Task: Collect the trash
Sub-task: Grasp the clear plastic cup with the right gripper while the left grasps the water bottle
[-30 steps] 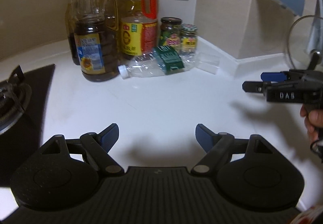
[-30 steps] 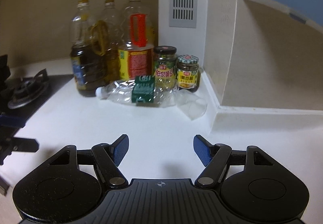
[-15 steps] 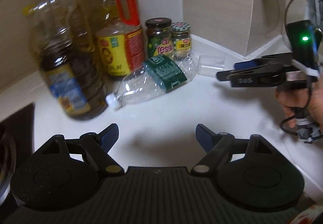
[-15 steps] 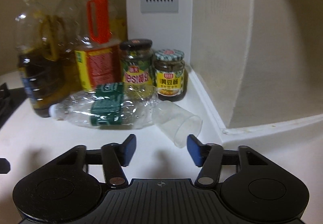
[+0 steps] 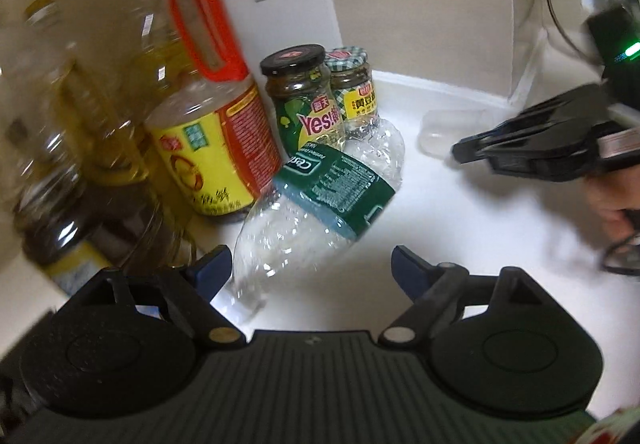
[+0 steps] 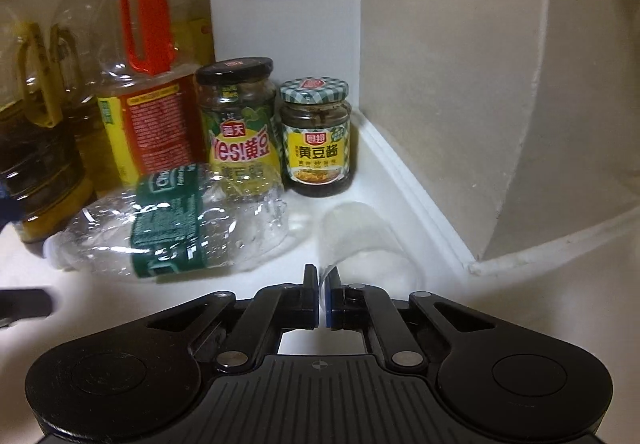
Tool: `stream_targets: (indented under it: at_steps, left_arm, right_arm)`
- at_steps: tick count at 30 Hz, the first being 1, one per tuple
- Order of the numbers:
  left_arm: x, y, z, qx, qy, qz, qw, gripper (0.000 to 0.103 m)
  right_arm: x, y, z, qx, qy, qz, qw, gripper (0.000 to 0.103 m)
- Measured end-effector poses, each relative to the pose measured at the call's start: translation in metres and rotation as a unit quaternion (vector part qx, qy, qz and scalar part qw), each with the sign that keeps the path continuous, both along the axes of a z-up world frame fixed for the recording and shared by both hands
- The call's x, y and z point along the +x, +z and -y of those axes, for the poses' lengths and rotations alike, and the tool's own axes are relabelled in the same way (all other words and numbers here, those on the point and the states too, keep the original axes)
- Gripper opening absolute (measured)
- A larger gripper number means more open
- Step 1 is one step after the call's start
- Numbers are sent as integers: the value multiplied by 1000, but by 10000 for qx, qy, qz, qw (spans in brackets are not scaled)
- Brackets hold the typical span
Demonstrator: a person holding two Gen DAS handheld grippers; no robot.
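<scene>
Fingers pinching clear plastic cup rim; cup on its side.

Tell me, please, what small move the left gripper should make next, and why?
Probably ease forward and close on the crushed plastic bottle. The left gripper is open with the bottle's neck end just entering the gap, while the right gripper is already shut on the clear plastic cup's rim.

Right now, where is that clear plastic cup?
The clear plastic cup lies on its side on the white counter near the corner wall, just right of the crushed water bottle, its rim pinched between the right gripper's fingers.
</scene>
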State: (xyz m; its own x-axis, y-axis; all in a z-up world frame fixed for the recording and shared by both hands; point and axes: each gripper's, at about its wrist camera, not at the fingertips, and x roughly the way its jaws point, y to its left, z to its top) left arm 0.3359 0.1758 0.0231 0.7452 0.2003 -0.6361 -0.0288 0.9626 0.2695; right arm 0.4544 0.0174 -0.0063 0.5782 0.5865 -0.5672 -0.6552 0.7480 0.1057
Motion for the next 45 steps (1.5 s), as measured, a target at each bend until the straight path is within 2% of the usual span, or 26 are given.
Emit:
stream_targets:
  at_steps: [6,11,15,16,17,20,28,33,38,39,41,45]
  left_arm:
    - [31,-16,-4,477,-270,-262,9981,90]
    - [56,-33,-6,766,-390,-661,9941,92]
    - [67,-38,-11,632,-339,-873,9936,90]
    - [68,-38,-12,513,-282,-908,9941,81]
    - [66,-37,-12,413,-260,-943,9943,68]
    - [54,-35,-7,150,-281,-992,9946,60]
    - [-5,-26,8,-843,8,-970,9917,60]
    - [-25,-25,27,-870,29,-966,9915,60]
    - [-32,-27,36,-767,-111,-1002,9919,61]
    - [-32,-26,36,-749,-147,-1004,9920,63]
    - [-33,-24,37,-740,-229,-990,9921,76]
    - [-27,-18,37,-586,-355,-939,9932,79]
  right_arm:
    - [-17,12,20,-19,8,1,10000,3]
    - [-29,15,33,-32,-1,-26,10000,3]
    - [-39,13,39,-64,43,-43,10000,3]
    - [-41,13,41,-61,45,-51,10000,3]
    - [-43,12,42,-53,47,-60,10000,3]
    - [-48,12,45,0,61,-116,9999,3]
    - [-68,14,52,96,160,-186,9997,3]
    - [-81,11,59,172,232,-359,9989,3]
    - [-93,6,54,230,662,-492,9963,3]
    - [-95,7,53,277,746,-512,9955,3]
    - [-98,8,53,407,879,-558,9937,3]
    - [-101,9,51,583,1031,-586,9912,3]
